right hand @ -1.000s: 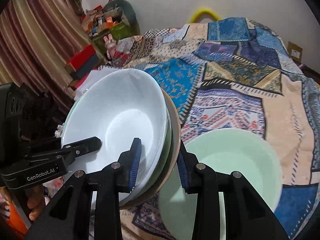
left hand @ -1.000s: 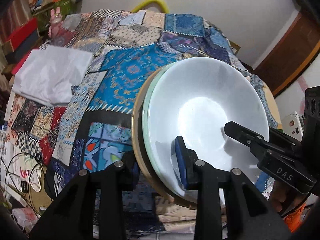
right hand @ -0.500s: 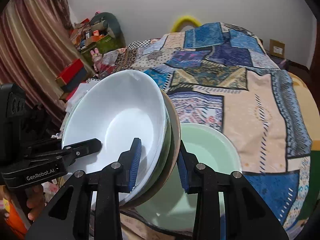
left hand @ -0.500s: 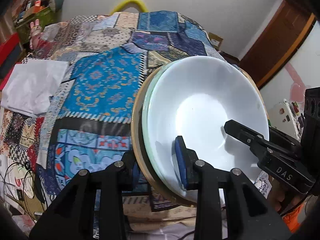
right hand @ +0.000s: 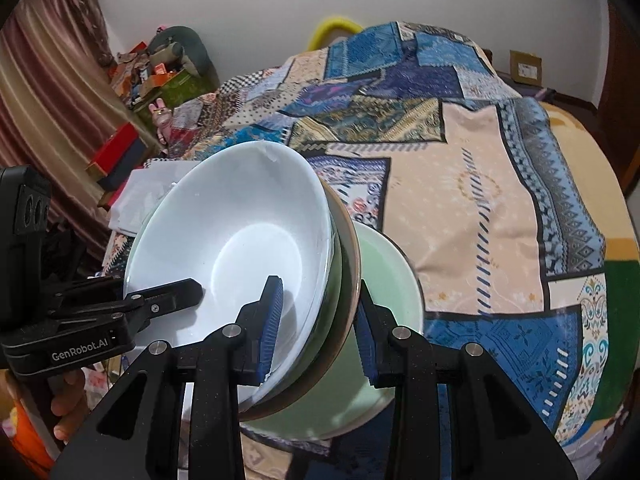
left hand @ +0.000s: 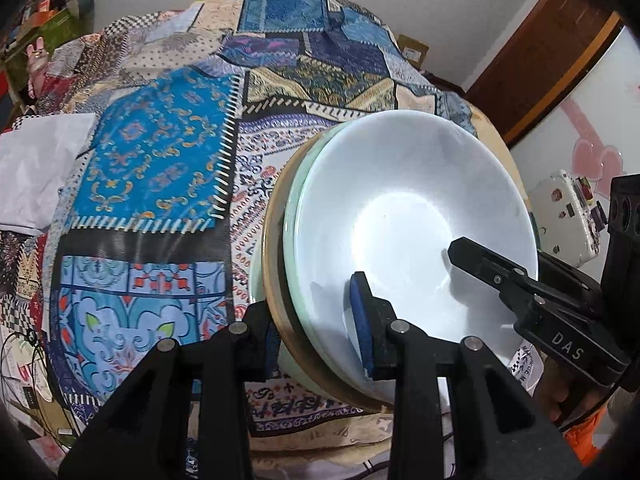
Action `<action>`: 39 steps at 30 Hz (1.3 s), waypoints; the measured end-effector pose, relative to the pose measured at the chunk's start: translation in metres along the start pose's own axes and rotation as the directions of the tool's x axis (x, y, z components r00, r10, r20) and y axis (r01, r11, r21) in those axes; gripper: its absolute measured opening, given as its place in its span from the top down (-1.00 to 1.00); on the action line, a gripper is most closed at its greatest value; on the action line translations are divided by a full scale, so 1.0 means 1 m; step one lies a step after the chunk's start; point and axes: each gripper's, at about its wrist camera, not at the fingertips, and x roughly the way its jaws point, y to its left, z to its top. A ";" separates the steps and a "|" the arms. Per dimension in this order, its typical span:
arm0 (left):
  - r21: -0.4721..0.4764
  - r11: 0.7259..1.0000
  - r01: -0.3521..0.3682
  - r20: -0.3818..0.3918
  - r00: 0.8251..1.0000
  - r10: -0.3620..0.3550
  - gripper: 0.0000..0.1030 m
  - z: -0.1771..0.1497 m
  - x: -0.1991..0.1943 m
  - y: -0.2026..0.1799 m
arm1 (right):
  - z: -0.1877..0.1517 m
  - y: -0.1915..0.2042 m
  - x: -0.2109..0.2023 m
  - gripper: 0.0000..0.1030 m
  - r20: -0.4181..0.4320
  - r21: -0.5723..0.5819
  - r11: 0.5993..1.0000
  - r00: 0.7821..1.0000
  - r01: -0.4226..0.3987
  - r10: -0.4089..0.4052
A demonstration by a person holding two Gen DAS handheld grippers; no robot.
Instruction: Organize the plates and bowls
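You are partway through: three dishes are already nested into one stack [left hand: 340, 248], and both tools are carrying it together above the patchwork bedspread [left hand: 160, 160] that covers the bed. The left tool [left hand: 316, 336] is clamped narrow on the near rim of the stack, one blue pad inside the white bowl [left hand: 412, 216] and the other behind the tan outer plate [left hand: 272, 264]. The right tool [right hand: 316, 320] grips the opposite rim the same way, inner pad in the white bowl [right hand: 240, 240] and outer pad against the tan plate [right hand: 352, 248]. What is left, by my reading, is to set the stack down and deal with the pale green bowl [right hand: 384, 280], which lies on the bedspread directly under and just behind the held stack; it is the likely landing spot, though I cannot say so for certain. No other loose dishes show in either view, so the job looks near its end. The stack is tilted steeply, open side facing between the two cameras. The top bowl is glossy white with a bright reflection in its well, a thin green-tinted dish [left hand: 296, 216] sits beneath it, and the tan plate is outermost. The smooth glaze looks slippery, so keep both grips firm.
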 end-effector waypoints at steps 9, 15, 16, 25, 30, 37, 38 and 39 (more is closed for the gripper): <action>-0.005 1.000 -0.006 -0.067 0.998 0.006 0.39 0.001 0.032 0.002 | -0.009 -0.014 0.019 0.39 -0.058 0.039 0.999 0.998 -0.002 0.004; -0.024 0.999 0.024 -0.076 0.997 -0.026 0.38 0.000 0.035 0.009 | -0.007 -0.014 0.018 0.35 -0.050 0.042 0.999 0.999 -0.012 0.014; -0.038 0.999 0.034 -0.082 0.996 -0.037 0.38 0.000 0.036 0.011 | -0.008 -0.014 0.018 0.34 -0.049 0.043 0.999 0.999 -0.018 0.020; -0.030 1.000 0.009 -0.042 0.999 -0.010 0.39 0.002 0.021 0.012 | -0.005 -0.011 0.016 0.26 -0.054 0.025 1.000 0.999 -0.004 0.005; -0.017 1.000 -0.014 0.055 0.998 0.015 0.38 0.002 -0.014 0.011 | -0.004 -0.003 0.000 0.23 -0.014 -0.008 0.999 0.999 0.038 -0.038; 0.031 0.999 -0.044 0.251 0.967 0.035 0.06 -0.002 -0.084 -0.010 | 0.005 0.013 -0.055 0.22 0.142 -0.059 0.997 0.989 0.058 -0.049; 0.043 0.998 -0.054 0.296 0.954 0.039 -0.02 -0.003 -0.098 -0.015 | 0.007 0.015 -0.061 0.21 0.159 -0.064 0.996 0.986 0.060 -0.049; 0.050 0.997 -0.061 0.322 0.946 0.042 -0.08 -0.004 -0.106 -0.019 | 0.007 0.018 -0.070 0.18 0.183 -0.072 0.996 0.982 0.061 -0.047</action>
